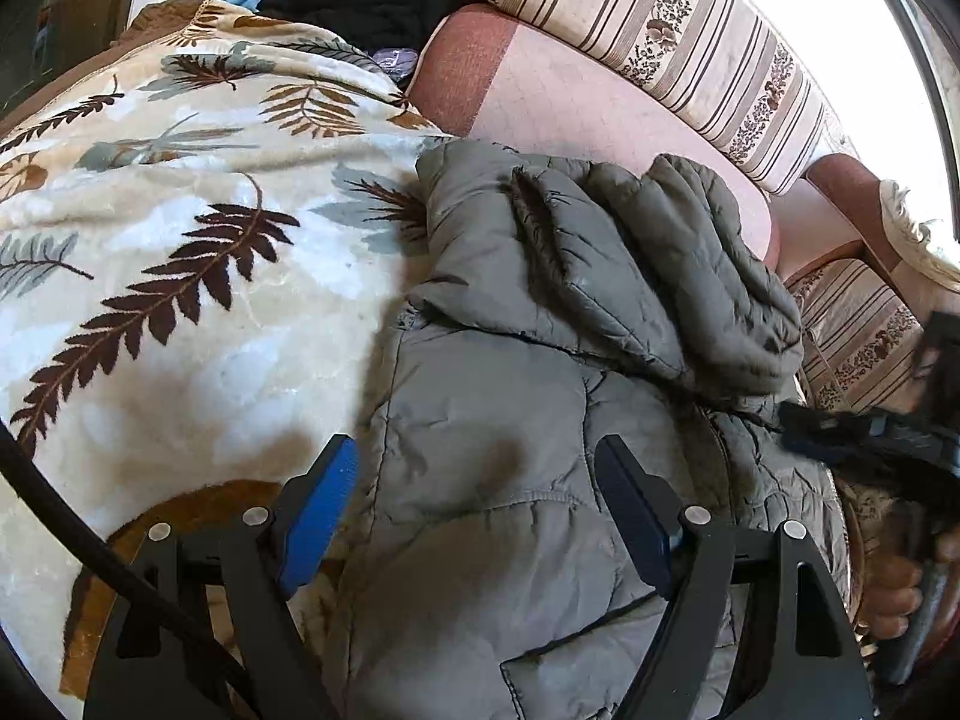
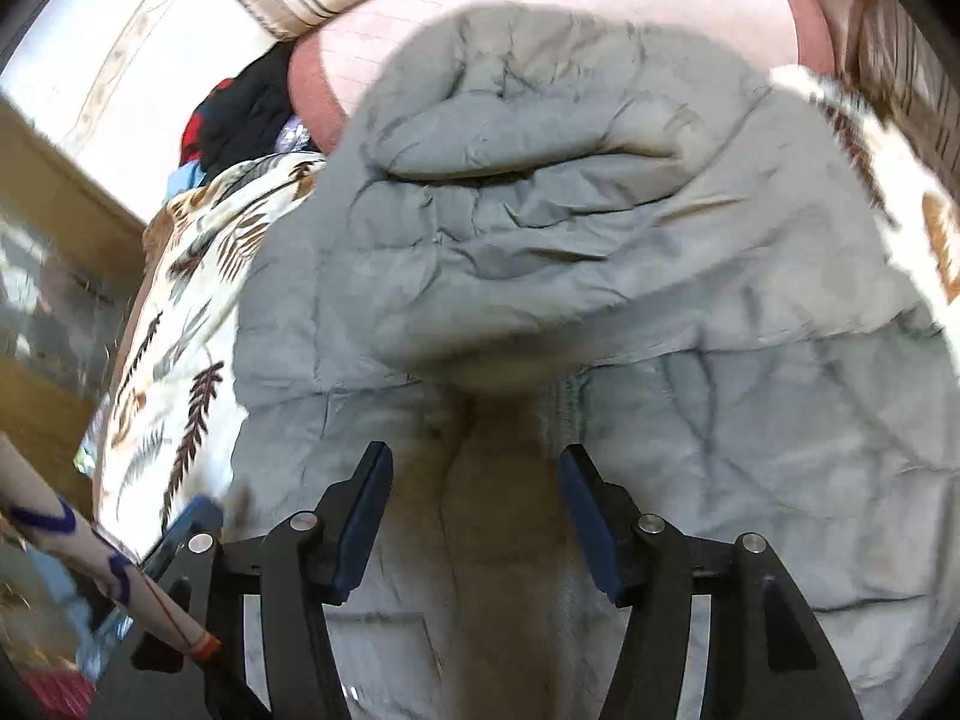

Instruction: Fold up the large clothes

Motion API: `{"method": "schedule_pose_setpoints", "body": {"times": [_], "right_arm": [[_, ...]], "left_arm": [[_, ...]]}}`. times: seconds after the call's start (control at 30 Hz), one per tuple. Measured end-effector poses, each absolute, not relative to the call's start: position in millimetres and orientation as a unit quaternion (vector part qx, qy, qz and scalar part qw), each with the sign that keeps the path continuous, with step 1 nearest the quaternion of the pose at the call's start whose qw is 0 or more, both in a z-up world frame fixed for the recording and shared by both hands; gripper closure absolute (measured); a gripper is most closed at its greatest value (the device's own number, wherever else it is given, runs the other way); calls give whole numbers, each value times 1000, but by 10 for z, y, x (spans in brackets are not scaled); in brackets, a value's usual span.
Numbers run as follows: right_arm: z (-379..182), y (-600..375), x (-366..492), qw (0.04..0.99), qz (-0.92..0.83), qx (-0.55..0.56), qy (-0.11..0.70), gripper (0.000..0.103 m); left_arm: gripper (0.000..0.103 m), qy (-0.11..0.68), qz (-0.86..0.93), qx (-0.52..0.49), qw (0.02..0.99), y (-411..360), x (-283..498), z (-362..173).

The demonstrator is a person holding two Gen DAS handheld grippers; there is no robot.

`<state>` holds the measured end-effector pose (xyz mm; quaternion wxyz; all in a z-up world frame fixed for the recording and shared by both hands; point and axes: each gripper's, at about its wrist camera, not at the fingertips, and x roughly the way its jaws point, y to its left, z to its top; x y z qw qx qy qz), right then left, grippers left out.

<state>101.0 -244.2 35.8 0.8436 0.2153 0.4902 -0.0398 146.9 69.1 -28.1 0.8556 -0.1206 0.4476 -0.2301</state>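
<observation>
- The grey padded jacket [image 1: 528, 396] lay on the leaf-patterned blanket [image 1: 180, 276], its hood [image 2: 528, 138] towards the blanket's far edge by the sofa cushions [image 1: 600, 102], long axis running away from both claws.
- The left claw [image 1: 477, 468] stood wide above the jacket's left edge, gripping nothing.
- The right claw [image 2: 474, 474], wide and empty, straddled the zip line [image 2: 558, 420], probably nearer the hood.

Below my left tongs [image 1: 477, 465] lies a grey quilted jacket [image 1: 540, 360] on a cream blanket [image 1: 180, 252] patterned with brown fern leaves.
</observation>
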Motion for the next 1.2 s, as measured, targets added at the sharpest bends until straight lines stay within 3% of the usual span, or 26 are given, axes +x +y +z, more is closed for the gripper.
{"method": "schedule_pose_setpoints", "body": {"times": [0.27,0.37,0.4,0.57,0.83,1.03,1.2], "right_arm": [[1100,-2613,1380,905,-121,134,386,41],[889,-2666,1803,896,-177,85,398,42],[739,-2682,1900,887,-182,81,416,46],[12,-2470,2077,843,-97,118,515,50],[664,-2104,1978,902,-120,51,412,51],[59,-1910,2324,864,-63,93,492,51],[297,-1968,2080,875,-56,105,469,50]], "left_arm": [[23,447,-231,-119,856,699,1461,-276],[23,446,-231,-120,856,706,1459,-267],[23,446,-231,-120,856,707,1464,-262],[23,448,-239,-125,853,705,1481,-247],[23,445,-243,-130,852,714,1469,-213],[23,450,-240,-128,850,712,1492,-244],[23,451,-238,-123,851,715,1517,-250]]}}
